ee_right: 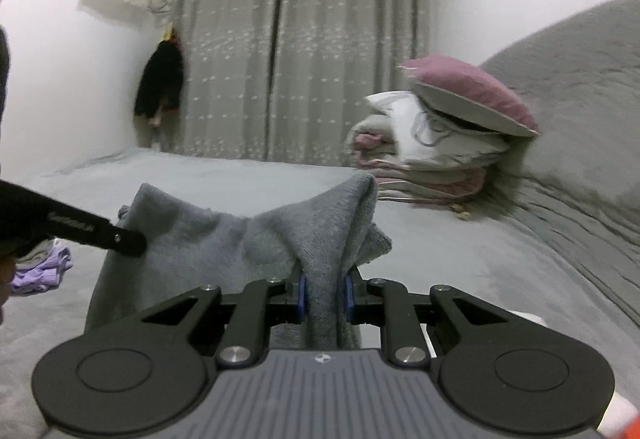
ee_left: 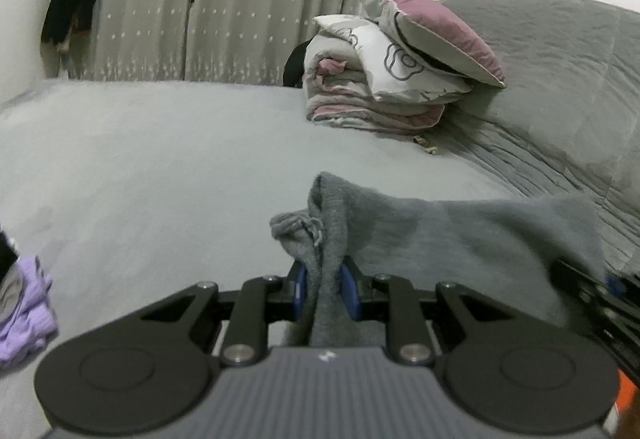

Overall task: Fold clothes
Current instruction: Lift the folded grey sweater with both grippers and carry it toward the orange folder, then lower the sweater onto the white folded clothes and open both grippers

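Observation:
A grey knit garment (ee_left: 460,235) hangs stretched between my two grippers above the bed. My left gripper (ee_left: 325,289) is shut on one bunched end of it, blue pads pressing the cloth. At the far right of the left wrist view, the tip of the right gripper (ee_left: 600,285) sticks out from under the cloth. In the right wrist view, the right gripper (ee_right: 325,297) is shut on the other end of the grey garment (ee_right: 224,239). The left gripper (ee_right: 132,243) enters there from the left, holding the cloth's far corner.
The bed (ee_left: 160,167) carries a pale grey sheet. A stack of folded bedding (ee_left: 372,95) with a purple pillow (ee_left: 440,27) sits at its far right, against a grey quilted cover (ee_left: 560,87). A lilac garment (ee_left: 24,323) lies at the left. Curtains (ee_right: 320,59) hang behind.

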### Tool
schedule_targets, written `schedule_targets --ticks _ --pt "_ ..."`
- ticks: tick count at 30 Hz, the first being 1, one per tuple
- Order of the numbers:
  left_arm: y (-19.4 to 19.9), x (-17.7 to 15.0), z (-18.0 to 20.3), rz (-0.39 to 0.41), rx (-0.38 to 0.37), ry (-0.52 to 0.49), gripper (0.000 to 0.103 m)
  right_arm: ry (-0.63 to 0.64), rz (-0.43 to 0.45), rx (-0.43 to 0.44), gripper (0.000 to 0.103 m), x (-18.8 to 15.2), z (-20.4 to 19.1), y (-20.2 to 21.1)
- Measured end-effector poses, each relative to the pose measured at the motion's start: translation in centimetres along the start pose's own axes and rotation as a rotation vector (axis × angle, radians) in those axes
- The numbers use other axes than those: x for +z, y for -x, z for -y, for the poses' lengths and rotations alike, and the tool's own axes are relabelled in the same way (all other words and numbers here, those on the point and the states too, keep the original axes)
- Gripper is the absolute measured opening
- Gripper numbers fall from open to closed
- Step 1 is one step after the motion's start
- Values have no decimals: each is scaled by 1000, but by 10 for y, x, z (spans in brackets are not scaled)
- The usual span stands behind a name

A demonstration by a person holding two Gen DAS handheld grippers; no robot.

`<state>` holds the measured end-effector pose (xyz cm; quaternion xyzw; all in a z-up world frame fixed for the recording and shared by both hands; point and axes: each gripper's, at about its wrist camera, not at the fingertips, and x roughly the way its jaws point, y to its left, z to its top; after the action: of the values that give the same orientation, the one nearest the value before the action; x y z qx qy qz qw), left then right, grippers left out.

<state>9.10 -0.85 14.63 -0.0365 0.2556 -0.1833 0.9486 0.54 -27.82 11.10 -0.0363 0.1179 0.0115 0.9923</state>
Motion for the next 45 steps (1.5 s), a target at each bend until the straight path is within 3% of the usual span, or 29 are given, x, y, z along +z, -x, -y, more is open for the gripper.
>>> schedule_targets --ticks 10,15,22,26,30,40,45 --pt "-67 45 139 84 -113 -185 18 -196 52 -213 17 -14 64 51" --pt "-115 50 213 50 -149 -285 18 -404 36 -291 17 -25 108 64" --pt "-171 23 296 -15 -143 -429 18 -689 -37 -346 17 -44 165 69" --pt "-189 6 317 -36 -135 -485 18 -872 -58 -339 17 -60 187 75" --pt "-199 -1 327 -49 -138 -495 18 -936 -52 -363 17 -67 197 81" --pt "-203 -8 340 -60 -138 -526 19 -969 -66 -414 17 -71 204 78" --pt "-214 -13 342 -89 -105 -542 26 -956 -112 -437 18 -74 203 71"
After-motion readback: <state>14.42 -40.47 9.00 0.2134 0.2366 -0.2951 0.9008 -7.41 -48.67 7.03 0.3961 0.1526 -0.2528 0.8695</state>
